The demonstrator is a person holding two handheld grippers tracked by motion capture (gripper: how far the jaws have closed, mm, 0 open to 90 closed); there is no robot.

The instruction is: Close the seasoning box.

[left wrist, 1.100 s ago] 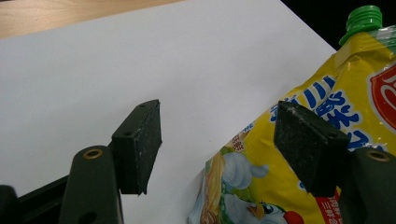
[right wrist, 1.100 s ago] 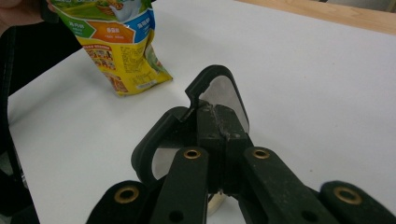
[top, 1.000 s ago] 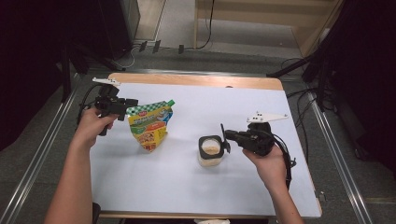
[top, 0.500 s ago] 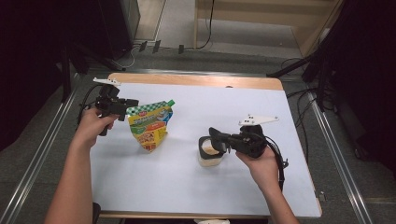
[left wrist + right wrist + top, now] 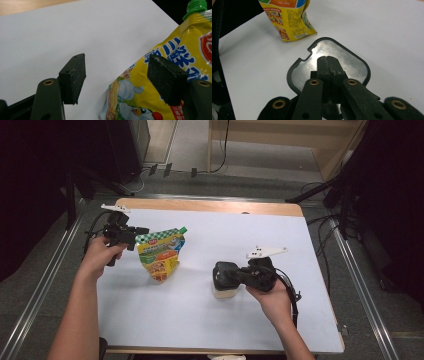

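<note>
High view: left hand-held gripper [image 5: 131, 236] at the far left of the white surface [image 5: 210, 320], jaws pointing at the top corner of a standing yellow pouch [image 5: 160, 254] just beside them; right hand-held gripper [image 5: 224, 273] directly over a small cream container [image 5: 223, 292] with a dark lid, pouch well apart on its far side. Left gripper view: left hand-held gripper [image 5: 125, 77] wide open, nothing pinched; yellow pouch [image 5: 172, 62] with green cap between the pads, lying against the right-hand pad [image 5: 166, 75], left-hand pad clear of it over bare white surface [image 5: 75, 30]. Right gripper view: right hand-held gripper [image 5: 327, 65] fully closed, pads pressed together, tips just above or on the shiny dark-rimmed lid [image 5: 347, 60], contact not certain; base of the pouch [image 5: 289, 20] beyond the tips, upper left.
</note>
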